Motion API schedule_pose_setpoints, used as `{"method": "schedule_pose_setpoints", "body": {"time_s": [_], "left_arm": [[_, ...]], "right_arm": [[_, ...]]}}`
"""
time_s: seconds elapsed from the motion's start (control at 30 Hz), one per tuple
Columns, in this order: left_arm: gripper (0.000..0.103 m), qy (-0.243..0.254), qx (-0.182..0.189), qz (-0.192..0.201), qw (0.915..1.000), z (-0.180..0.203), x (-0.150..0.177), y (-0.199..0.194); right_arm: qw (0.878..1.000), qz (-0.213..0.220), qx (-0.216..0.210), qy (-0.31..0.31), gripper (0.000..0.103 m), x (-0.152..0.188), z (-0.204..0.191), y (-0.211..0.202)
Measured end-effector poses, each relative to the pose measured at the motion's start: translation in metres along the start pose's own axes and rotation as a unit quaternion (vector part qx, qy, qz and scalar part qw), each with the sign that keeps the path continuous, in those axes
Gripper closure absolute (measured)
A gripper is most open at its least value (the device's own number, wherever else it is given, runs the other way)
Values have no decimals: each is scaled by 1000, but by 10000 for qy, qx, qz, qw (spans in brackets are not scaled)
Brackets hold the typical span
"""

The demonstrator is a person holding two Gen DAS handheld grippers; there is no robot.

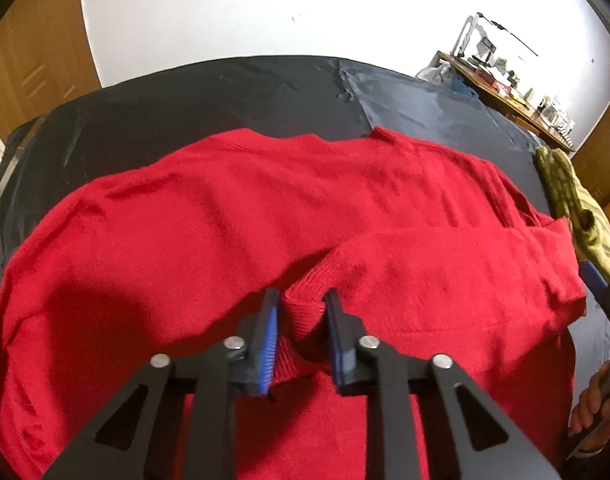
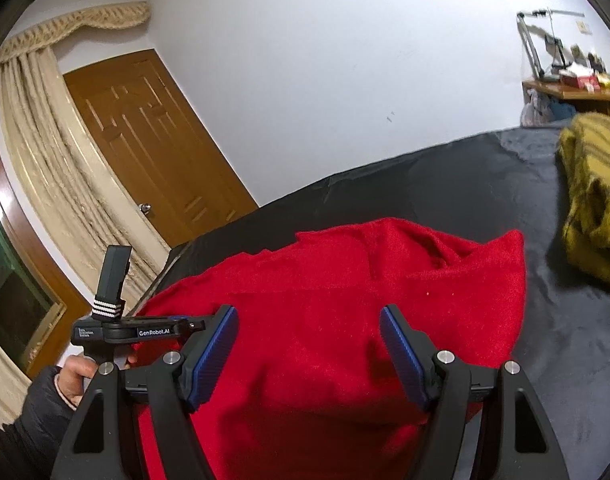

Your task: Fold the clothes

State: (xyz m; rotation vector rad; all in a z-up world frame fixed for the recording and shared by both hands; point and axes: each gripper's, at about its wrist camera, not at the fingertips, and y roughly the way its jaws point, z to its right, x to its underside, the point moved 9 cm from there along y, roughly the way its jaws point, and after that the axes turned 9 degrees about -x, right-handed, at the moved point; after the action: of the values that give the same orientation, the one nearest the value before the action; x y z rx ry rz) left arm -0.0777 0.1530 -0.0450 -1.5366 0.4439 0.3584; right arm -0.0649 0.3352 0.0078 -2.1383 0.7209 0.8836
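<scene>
Red sweater (image 1: 225, 216) spread on dark sheet (image 1: 185, 96). Left gripper (image 1: 301, 300) pinched on its ribbed cuff (image 1: 305, 308); right gripper (image 2: 309, 316) wide apart above sweater, empty

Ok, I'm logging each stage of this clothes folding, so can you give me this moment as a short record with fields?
surface: dark sheet
garment being folded: red sweater, spread flat with one sleeve laid across it
left gripper: jaws closed on the ribbed cuff of that sleeve
right gripper: jaws open, above the sweater, nothing between them
other garment: yellow striped knit, bunched on the sheet beyond the sweater, apart from it
stage: fold under way
</scene>
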Motion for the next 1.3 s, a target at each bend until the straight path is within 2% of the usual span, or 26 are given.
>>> {"method": "schedule_pose_setpoints", "body": {"time_s": [0.2, 0.3, 0.37, 0.5, 0.63, 0.8, 0.9, 0.97, 1.07, 1.1, 1.17, 1.23, 1.3], "left_arm": [[91, -344, 89, 86, 9993, -9, -8, -14], [91, -492, 319, 235, 9980, -10, -15, -34], [91, -542, 346, 378, 9972, -16, -19, -47], [91, -732, 227, 613, 9952, -41, -28, -67], [91, -1078, 7, 546, 9927, -81, -20, -67], [91, -1562, -75, 180, 9875, -117, 0, -45], [91, -1663, -117, 51, 9860, -127, 9, -33], [91, -1659, -168, 10, 9860, -130, 11, -27], [88, -1436, -454, -3, 9886, -133, 12, -19], [86, -1330, -573, -32, 9894, -133, 13, -17], [70, -1192, -788, -151, 9896, -135, 15, -11], [32, -1245, -1063, -234, 9862, -144, 18, -8], [22, -1406, -1199, -151, 9827, -156, 18, -10]], "right_arm": [[9990, 236, 323, -199, 28, -5, 1, -9], [9973, 545, 486, -20, 28, -13, 12, -24], [9945, 808, 622, 252, 28, -19, 25, -37], [9834, 1355, 973, 714, 28, -29, 51, -67], [9749, 1623, 1176, 970, 28, -35, 66, -84], [9789, 1414, 1282, 730, 28, -33, 59, -75], [9830, 1189, 1344, 384, 28, -29, 49, -65], [9841, 1071, 1398, 236, 28, -26, 45, -61], [9836, 950, 1528, 118, 28, -23, 45, -56], [9835, 921, 1552, 120, 28, -22, 46, -55], [9819, 866, 1673, 197, 28, -19, 50, -54], [9822, 797, 1689, 194, 28, -17, 50, -51], [9826, 741, 1695, 155, 28, -16, 50, -48]]}}
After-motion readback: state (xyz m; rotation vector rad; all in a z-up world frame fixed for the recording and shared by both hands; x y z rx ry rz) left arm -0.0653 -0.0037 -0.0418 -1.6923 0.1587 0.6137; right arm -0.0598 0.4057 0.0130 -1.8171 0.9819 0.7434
